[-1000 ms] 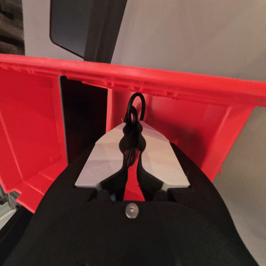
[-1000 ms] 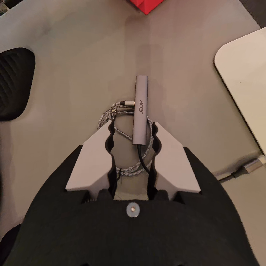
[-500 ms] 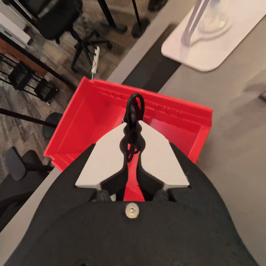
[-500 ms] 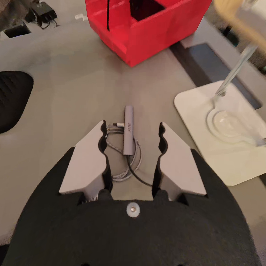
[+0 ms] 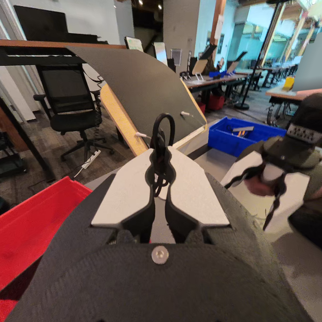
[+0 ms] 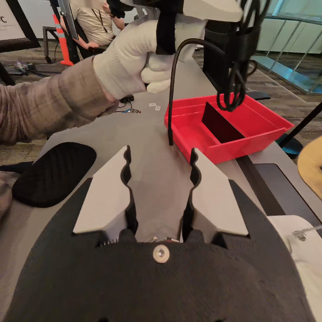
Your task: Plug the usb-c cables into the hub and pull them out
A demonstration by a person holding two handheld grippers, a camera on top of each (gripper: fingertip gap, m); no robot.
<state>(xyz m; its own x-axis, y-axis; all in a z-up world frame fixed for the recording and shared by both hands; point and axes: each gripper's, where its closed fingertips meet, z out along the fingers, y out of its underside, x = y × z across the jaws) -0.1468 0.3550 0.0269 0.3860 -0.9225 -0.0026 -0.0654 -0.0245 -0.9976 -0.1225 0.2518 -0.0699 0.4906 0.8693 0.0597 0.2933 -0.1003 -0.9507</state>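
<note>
Grey table (image 6: 153, 122): your left gripper (image 5: 160, 153) clamps a coiled black cable (image 5: 163, 132) above the red bin (image 6: 244, 144); your right gripper (image 6: 159, 153) gapes, holding nothing.

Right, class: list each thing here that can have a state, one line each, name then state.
Left gripper: shut on the black cable, held up in the air.
Black cable: coiled, hanging above the red bin, one loose end dangling to the table.
Right gripper: open, empty.
Red bin: on the table, upright, nothing seen inside but a dark divider.
Blue bin: holds a few items.
</note>
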